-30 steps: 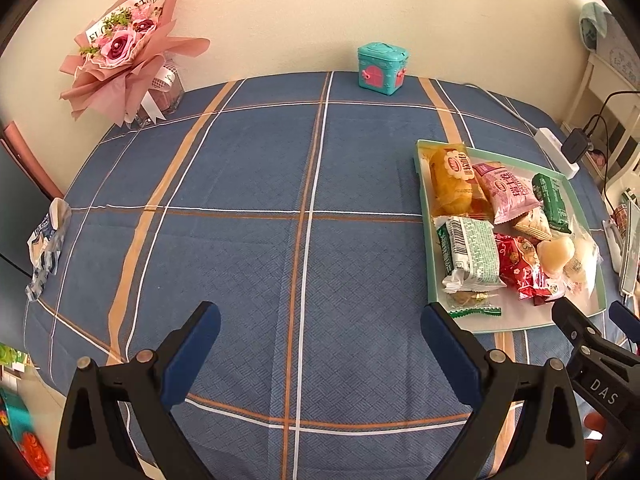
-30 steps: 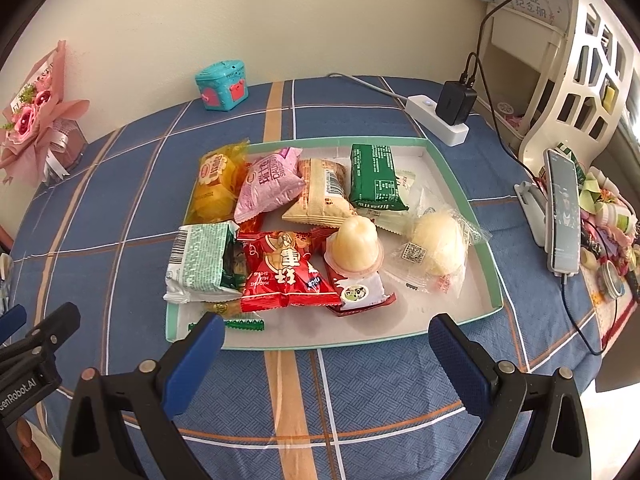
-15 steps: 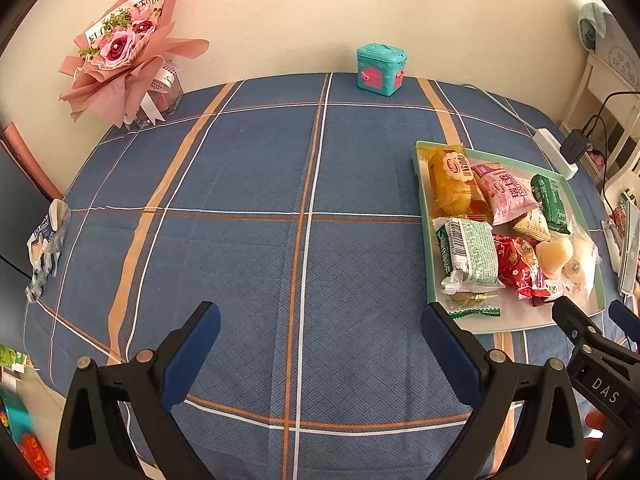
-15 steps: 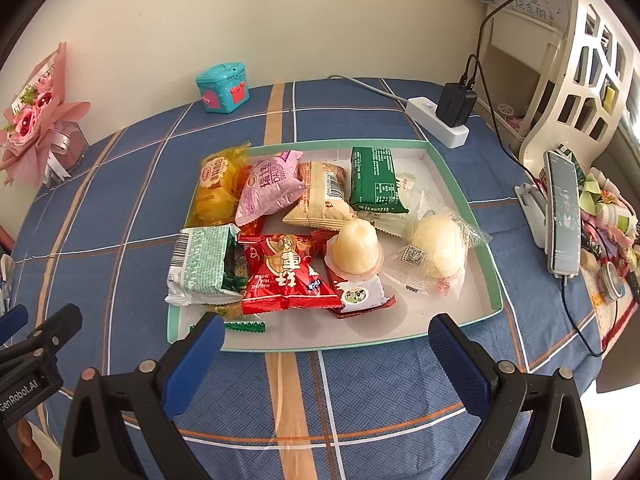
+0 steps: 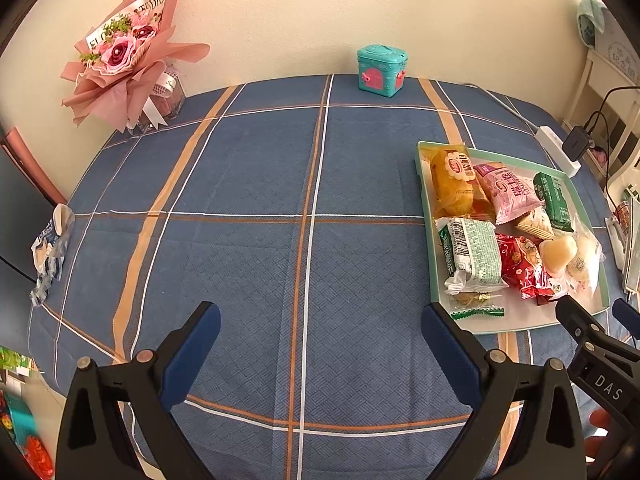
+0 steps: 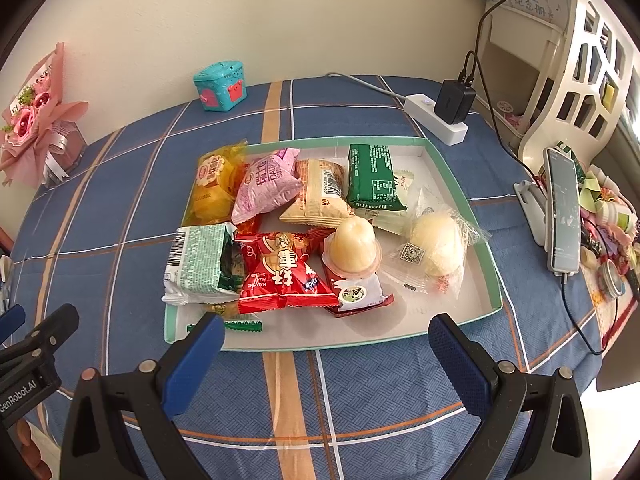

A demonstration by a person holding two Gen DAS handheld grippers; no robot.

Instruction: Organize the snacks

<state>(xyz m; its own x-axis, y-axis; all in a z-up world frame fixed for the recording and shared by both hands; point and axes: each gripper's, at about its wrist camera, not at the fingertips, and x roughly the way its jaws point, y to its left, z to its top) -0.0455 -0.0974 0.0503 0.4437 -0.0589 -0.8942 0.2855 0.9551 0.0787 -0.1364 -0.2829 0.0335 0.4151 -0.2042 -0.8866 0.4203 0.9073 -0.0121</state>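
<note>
Both views creeping slightly closer vs 1 s ago. Tray [image 6: 460,184] sitting on the cloth, snacks heaped inside. R gripper [image 6: 326,344] and L gripper [image 5: 320,332] hanging spread, empty. Risk: jelly cup [image 6: 354,246] tipping if nudged; overlapping packs dragging neighbours.

right gripper [image 6: 326,338] wide apart, empty, above near edge of tray [image 6: 456,180] full of snack packets [image 6: 286,272].
</note>
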